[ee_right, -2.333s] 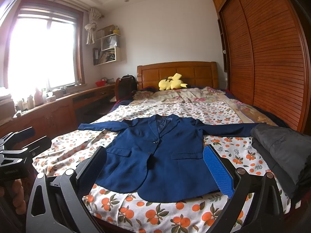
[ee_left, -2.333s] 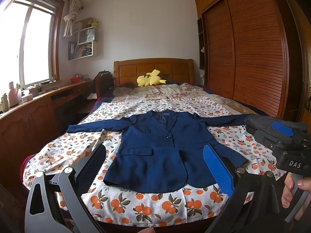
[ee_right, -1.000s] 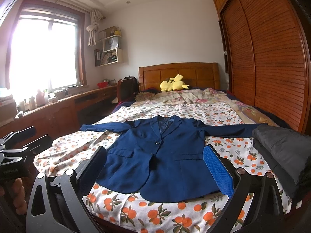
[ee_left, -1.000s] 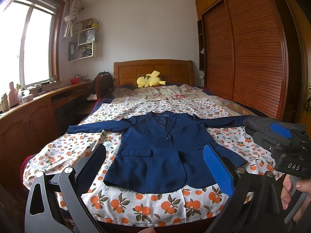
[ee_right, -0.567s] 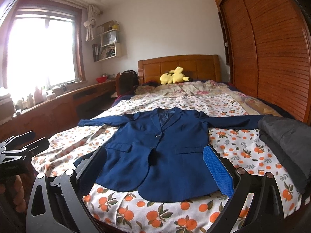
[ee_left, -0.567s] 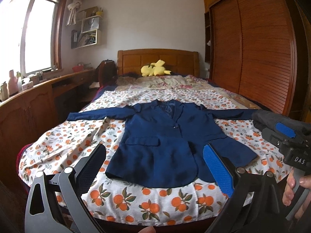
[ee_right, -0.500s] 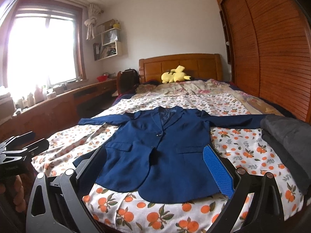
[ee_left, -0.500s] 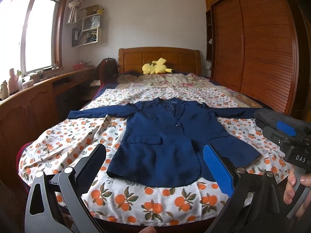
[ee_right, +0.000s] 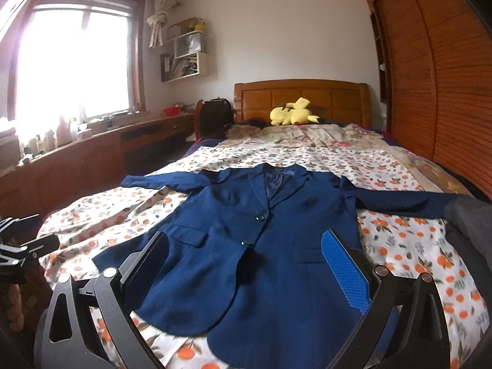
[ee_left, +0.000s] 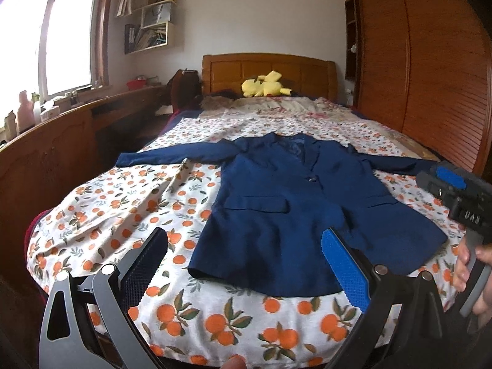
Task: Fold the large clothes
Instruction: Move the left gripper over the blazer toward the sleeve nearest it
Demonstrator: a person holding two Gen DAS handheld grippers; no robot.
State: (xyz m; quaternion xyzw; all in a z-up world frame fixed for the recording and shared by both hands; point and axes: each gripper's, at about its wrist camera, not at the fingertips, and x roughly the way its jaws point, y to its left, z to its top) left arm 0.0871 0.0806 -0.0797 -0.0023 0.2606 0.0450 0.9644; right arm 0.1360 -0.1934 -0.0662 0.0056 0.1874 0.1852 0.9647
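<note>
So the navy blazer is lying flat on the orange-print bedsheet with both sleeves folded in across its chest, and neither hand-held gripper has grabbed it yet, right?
Not quite: the navy blazer's sleeves are not folded in; both stretch straight out to the sides, as the right wrist view shows. The rest holds: it lies flat on the orange-print bedsheet, and the left hand-held gripper and right hand-held gripper are both open, holding nothing.
</note>
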